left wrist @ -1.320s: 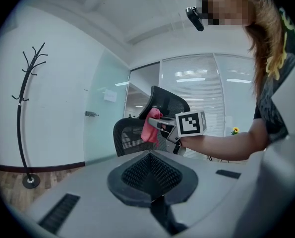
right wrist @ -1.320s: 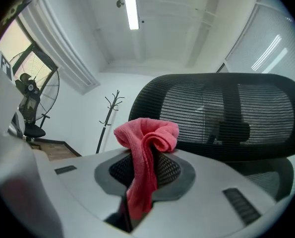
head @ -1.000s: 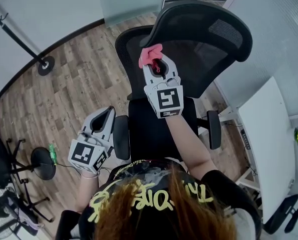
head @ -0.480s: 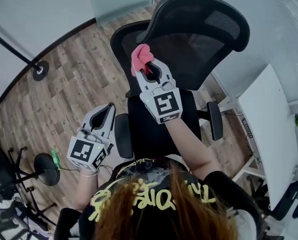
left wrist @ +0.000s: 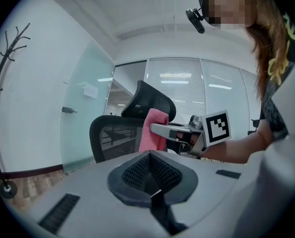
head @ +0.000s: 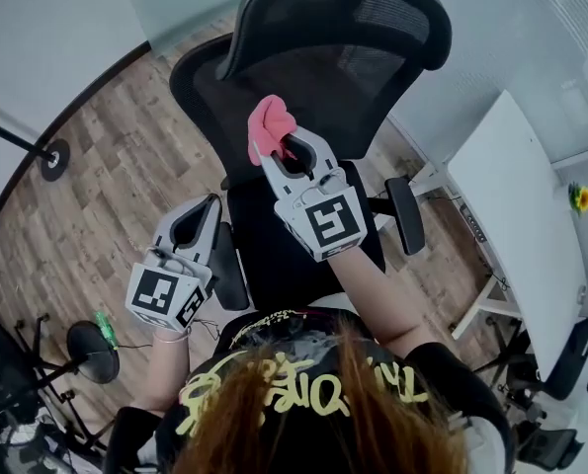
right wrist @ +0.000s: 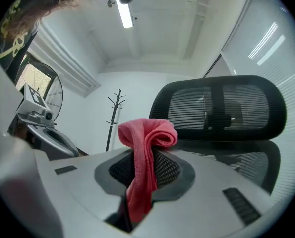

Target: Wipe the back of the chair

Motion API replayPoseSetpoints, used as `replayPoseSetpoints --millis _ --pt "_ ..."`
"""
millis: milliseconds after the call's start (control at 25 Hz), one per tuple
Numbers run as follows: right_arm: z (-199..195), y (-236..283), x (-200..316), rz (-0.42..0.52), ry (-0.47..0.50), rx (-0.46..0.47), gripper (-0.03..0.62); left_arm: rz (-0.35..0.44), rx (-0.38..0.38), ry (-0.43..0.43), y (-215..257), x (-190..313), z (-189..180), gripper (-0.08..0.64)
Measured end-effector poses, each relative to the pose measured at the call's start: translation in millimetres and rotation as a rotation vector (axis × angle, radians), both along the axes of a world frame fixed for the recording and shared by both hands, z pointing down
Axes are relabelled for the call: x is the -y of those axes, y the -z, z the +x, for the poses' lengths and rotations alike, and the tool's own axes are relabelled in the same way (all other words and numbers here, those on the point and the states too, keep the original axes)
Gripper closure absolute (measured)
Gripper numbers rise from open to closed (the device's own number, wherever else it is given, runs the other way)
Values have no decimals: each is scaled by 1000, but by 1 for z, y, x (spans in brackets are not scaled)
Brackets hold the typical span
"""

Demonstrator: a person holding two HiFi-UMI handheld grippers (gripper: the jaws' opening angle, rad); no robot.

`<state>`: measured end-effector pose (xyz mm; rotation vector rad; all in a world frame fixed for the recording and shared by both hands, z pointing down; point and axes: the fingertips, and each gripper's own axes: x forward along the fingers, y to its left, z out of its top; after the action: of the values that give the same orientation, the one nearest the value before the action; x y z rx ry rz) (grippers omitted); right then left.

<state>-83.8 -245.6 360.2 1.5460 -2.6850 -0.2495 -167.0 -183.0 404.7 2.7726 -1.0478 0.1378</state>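
At the head view's centre, the right gripper [head: 277, 148] pinches a bunched pink cloth [head: 267, 126] near the black mesh office chair [head: 325, 75]. At lower left, the left gripper [head: 204, 206] has its jaws pressed together, empty.

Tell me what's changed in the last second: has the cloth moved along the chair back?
The right tongs, shut on the pink cloth, have drawn down from the headrest's lower left corner to over the mesh back, nearer the person. Nothing was taken or let go. The left tongs stay shut and empty, low beside the armrest.
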Motion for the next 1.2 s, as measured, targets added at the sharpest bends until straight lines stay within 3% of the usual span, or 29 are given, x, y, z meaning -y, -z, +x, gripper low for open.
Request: replayPoseSetpoints --millis 600,800,1200 --pt "106 26 -41 70 21 2 518 46 15 72 19 -20 66 569" --pt "179 50 -28 96 -97 28 518 40 26 121 18 -26 71 569" --pt "297 42 4 64 -295 -71 518 49 33 150 20 -22 98 569"
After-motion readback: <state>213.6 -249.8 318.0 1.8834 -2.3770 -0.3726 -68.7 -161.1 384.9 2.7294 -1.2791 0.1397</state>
